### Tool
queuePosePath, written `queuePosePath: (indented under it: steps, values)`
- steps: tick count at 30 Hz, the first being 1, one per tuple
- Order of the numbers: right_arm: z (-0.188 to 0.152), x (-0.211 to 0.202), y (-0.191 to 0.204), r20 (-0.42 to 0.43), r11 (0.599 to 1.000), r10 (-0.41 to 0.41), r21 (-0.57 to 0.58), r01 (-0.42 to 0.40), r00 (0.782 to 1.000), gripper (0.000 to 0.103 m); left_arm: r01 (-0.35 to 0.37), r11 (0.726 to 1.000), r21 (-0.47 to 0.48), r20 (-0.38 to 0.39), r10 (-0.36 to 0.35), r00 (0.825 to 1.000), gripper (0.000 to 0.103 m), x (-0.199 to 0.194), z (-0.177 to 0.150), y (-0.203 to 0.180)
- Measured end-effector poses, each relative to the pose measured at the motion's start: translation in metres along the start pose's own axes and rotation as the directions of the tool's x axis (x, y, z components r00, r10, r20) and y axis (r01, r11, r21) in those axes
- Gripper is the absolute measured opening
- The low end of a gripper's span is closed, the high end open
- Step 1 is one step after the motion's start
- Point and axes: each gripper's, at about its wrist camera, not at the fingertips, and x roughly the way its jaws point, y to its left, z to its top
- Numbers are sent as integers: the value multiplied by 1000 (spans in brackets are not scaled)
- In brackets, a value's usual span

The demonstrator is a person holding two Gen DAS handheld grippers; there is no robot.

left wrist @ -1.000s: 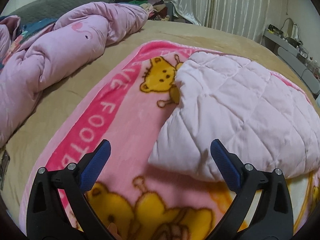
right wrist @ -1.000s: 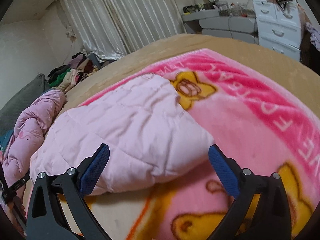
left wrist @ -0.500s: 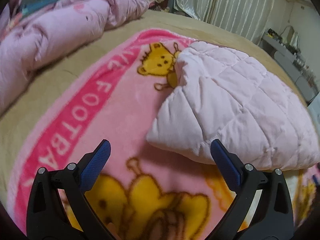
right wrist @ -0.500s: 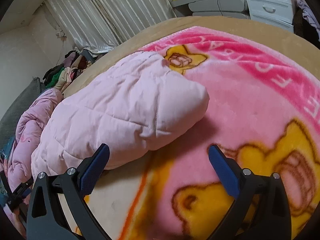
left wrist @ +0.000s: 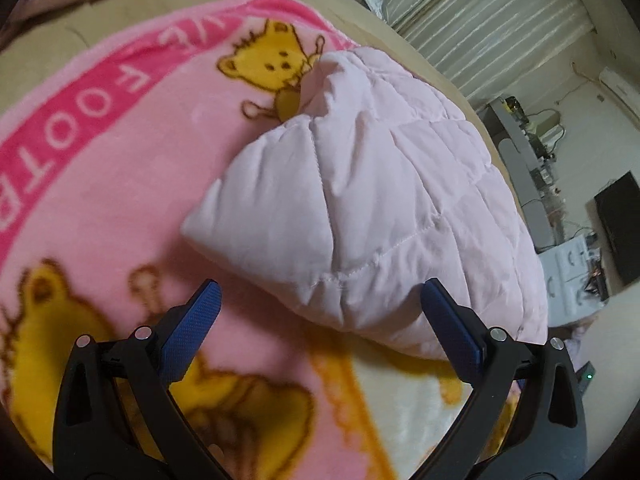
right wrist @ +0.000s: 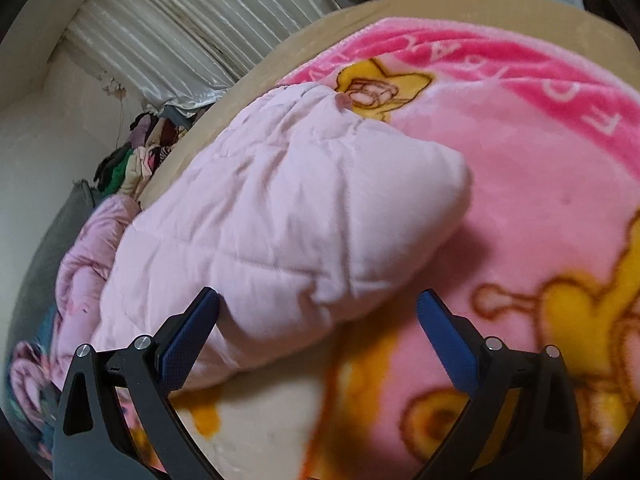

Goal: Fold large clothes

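Tan bedding [left wrist: 132, 4] covers a wide bed, and over it lies a pink fleece blanket [left wrist: 120, 184] printed with yellow bears and a hot-pink band of white letters. Pleated pale curtains [left wrist: 472, 20] hang behind the bed.

From the left wrist view, the left tongs [left wrist: 320, 322] sit low over the blanket with their blue-padded fingers [left wrist: 190, 330] spread wide and nothing between them. A folded, quilted pale-pink garment [left wrist: 380, 208] lies on the blanket just ahead; its near rounded edge falls between the two fingers but no pad presses on it. Off to the right, grey furniture and a white drawer unit [left wrist: 572, 264] stand against the wall.

From the right wrist view, a grey pillow [right wrist: 64, 232] and a rumpled pink duvet [right wrist: 88, 248] lie at the far left, with a heap of mixed clothes [right wrist: 140, 152] behind them near the curtains [right wrist: 192, 24]. The same quilted garment [right wrist: 288, 220] fills the middle, resting on the blanket [right wrist: 540, 168]. The right tongs [right wrist: 318, 318] are likewise wide open and hold nothing; the left finger [right wrist: 188, 336] is right against the garment's near edge, though I cannot tell whether it touches, while the right finger stands over bare blanket.
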Motion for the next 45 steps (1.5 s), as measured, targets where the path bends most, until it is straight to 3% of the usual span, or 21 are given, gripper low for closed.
queuePosePath:
  steps: [10, 16, 18, 19, 21, 23, 25, 27, 31, 38, 45]
  values:
    - [28, 39, -27, -39, 972, 71, 229, -61, 997, 99, 50, 990, -131, -18, -52, 998, 95, 26, 23, 13]
    - [37, 47, -37, -10, 966, 127, 228, -121, 992, 99, 89, 976, -198, -8, -92, 996, 95, 44, 30, 19]
    - [37, 44, -33, 5, 977, 123, 177, -122, 992, 90, 102, 973, -206, 4, -103, 995, 95, 47, 30, 19]
    - [36, 39, -29, 16, 985, 121, 124, -122, 993, 79, 96, 975, -201, 9, -97, 995, 94, 47, 29, 18]
    - [35, 31, -22, 30, 989, 127, 72, -129, 991, 58, 74, 983, -168, 20, -72, 997, 84, 44, 28, 10]
    - [33, 23, -11, 44, 993, 122, -5, -121, 992, 48, 67, 990, -127, 31, -64, 997, 60, 38, 30, 2]
    - [31, 14, 1, 56, 991, 104, -85, -99, 993, 41, 73, 993, -92, 43, -69, 997, 42, 30, 32, -7]
    - [29, 7, 11, 68, 987, 92, -138, -82, 993, 35, 51, 998, -31, 64, -49, 997, 33, 19, 33, -20]
    - [28, -11, 37, 103, 967, 74, -249, -46, 992, 31, 23, 998, 58, 116, -30, 993, 28, -8, 32, -41]
    - [7, -66, 86, 182, 873, 89, -488, 11, 979, 28, -53, 972, 227, 211, 4, 977, 27, -54, 17, -76]
    - [-16, -108, 89, 199, 831, 126, -556, 6, 972, 27, -65, 957, 284, 245, -6, 970, 27, -92, -18, -78]
